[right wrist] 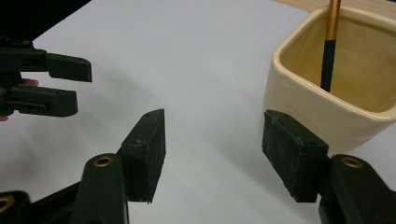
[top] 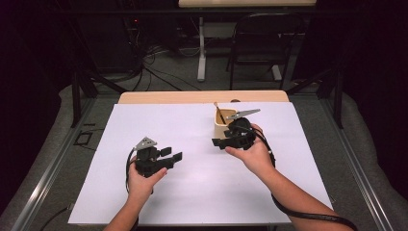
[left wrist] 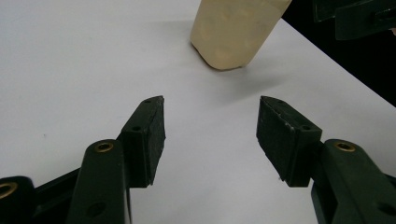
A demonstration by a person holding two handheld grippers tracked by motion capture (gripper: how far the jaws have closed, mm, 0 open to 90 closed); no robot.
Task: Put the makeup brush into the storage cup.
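1. The fingers [right wrist: 285, 156] of the right gripper [right wrist: 210, 154] stand spread apart with nothing between them. In the right gripper view, bare white surface shows in the gap, and one finger sits just in front of the near wall of a cream square cup [right wrist: 327, 116].
2. In the high view the right gripper [top: 222, 142] is held in the person's right hand [top: 255, 154], just in front of the cup [top: 224, 123] and toward the surface's middle. Its fingers point to the left side of the surface. A black cable trails from it along the forearm.
3. The fingers [left wrist: 147, 140] of the left gripper [left wrist: 210, 140] are also spread wide, pinching nothing; only white surface lies between them in the left gripper view.
4. In the high view the left gripper [top: 171, 155] is held in the left hand [top: 142, 183], over the left half of the surface nearer its front edge. Its fingers point right, toward the cup.
5. The cup stands upright on the surface [top: 192, 192] near the far edge, a little right of centre. The left gripper view shows its cream outer wall [left wrist: 233, 32] farther off, well apart from that gripper's fingers.
6. A thin stick [right wrist: 329, 46], gold above and dark below, leans inside the cup. In the high view its top [top: 217, 109] rises above the rim.
7. The white surface lies over a wooden tabletop [top: 202, 97], whose far strip shows beyond it.
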